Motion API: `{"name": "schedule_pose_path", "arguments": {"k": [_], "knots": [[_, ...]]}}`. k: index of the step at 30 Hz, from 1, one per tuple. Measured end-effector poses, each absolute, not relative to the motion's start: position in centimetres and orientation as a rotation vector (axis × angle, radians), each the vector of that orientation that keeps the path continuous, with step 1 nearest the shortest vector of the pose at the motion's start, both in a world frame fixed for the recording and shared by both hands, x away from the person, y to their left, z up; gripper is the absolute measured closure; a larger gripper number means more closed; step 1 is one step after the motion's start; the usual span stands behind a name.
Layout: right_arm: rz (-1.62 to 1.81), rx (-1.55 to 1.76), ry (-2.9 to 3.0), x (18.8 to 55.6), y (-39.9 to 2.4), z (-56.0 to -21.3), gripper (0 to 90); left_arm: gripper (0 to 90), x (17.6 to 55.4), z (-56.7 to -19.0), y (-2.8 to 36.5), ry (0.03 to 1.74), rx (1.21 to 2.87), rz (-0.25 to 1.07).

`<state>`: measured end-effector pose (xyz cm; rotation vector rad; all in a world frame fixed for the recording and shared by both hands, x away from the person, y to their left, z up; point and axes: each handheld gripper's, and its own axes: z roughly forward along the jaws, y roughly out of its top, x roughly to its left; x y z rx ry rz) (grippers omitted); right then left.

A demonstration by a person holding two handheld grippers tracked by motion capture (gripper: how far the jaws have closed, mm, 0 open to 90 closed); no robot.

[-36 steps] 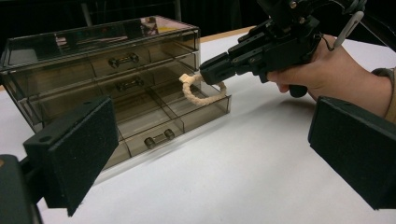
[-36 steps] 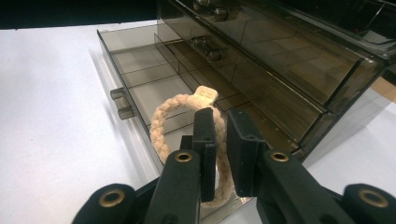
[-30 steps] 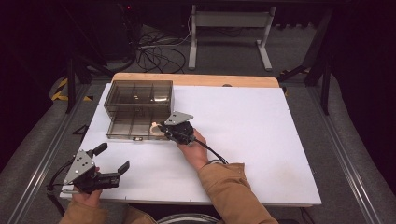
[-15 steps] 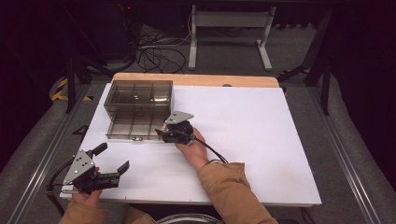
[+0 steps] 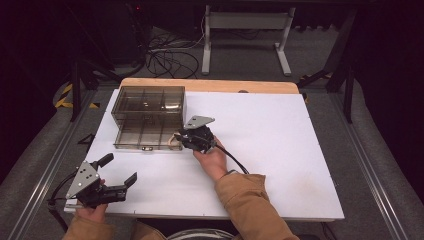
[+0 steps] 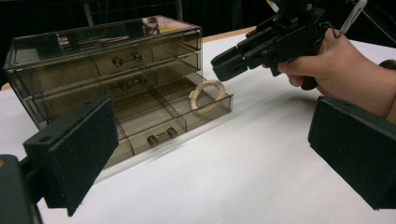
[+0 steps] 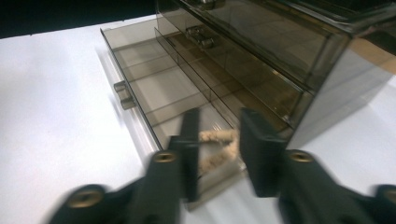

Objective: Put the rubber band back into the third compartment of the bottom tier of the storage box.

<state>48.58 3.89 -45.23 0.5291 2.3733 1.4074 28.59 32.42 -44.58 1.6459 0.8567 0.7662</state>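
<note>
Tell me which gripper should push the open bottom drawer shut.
Right. The right gripper hangs at the open bottom drawer, above the beige bracelet in its corner compartment, jaws just closing with nothing gripped. The left gripper sits open near the table's near-left corner, well away from the organizer.

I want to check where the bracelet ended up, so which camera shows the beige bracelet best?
The left gripper view: the beige bracelet shows whole, leaning in the end compartment of the pulled-out bottom drawer. In the right gripper view it is blurred and partly hidden behind the jaws. In the high view it is a small arc beside the right gripper.
</note>
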Motion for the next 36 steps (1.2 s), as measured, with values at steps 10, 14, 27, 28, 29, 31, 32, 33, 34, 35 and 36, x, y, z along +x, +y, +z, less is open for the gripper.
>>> {"name": "schedule_pose_path", "arguments": {"k": [10,14,27,28,29,31,32,33,34,35,36], "knots": [[1.348,0.546,2.43,48.8,4.5,-46.0,90.0,2.5,28.6,-44.6,32.3,0.856,1.651,0.764],[1.324,0.474,2.441,48.3,5.3,-46.2,90.0,2.5,28.7,-44.6,32.3,0.853,1.65,0.765],[1.391,0.488,2.382,47.4,3.4,-43.4,90.0,2.5,28.8,-44.6,32.2,0.856,1.649,0.757],[1.4,0.479,2.376,47.3,3.1,-43.0,90.0,2.5,28.8,-44.6,32.1,0.855,1.649,0.758],[1.41,0.475,2.373,47.2,2.8,-42.6,89.7,2.5,28.8,-44.6,32.1,0.856,1.65,0.758],[1.429,0.474,2.37,46.9,2.1,-41.8,82.9,2.5,28.8,-44.6,32.1,0.854,1.651,0.758],[1.44,0.472,2.368,46.7,1.8,-41.4,79.2,2.5,28.8,-44.6,32.1,0.853,1.652,0.758],[1.452,0.467,2.367,46.6,1.5,-41.1,76.5,2.5,28.8,-44.6,32.1,0.853,1.653,0.758],[1.456,0.464,2.359,46.4,1.2,-40.8,73.7,2.5,28.8,-44.6,32.1,0.854,1.655,0.76],[1.458,0.46,2.352,46.3,1.0,-40.5,70.3,2.5,28.9,-44.6,32.1,0.855,1.653,0.759],[1.461,0.458,2.351,46.2,0.7,-40.3,67.9,2.5,28.9,-44.6,32.1,0.854,1.653,0.759]]}}
